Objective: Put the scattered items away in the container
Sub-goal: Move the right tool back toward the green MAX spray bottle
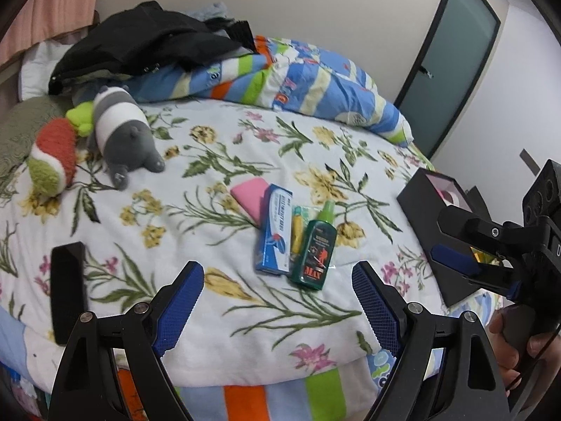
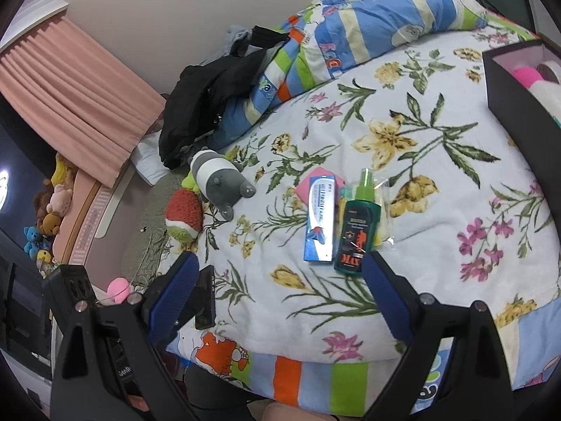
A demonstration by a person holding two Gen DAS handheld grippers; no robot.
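- The pink pad (image 1: pixel 247 193) on the bed (image 1: pixel 210 161) lies left of the rest, soft and light; probably pinch an edge.
- The toothpaste box (image 1: pixel 276 231) is stiff; grip across its long sides.
- The green spray bottle (image 1: pixel 316 247) looks slick; clamp mid-body.
- The black box (image 1: pixel 426 207) waits at the right.
- The left gripper (image 1: pixel 277 303) and right gripper (image 2: pixel 280 293) hover with jaws released, empty.

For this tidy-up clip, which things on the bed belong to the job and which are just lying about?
Job:
blue-and-white toothpaste box
dark green spray bottle
pink flat pad
clear packet with a yellow item
black open box

Lying about:
grey-and-white plush animal
black jacket
striped quilt
black phone
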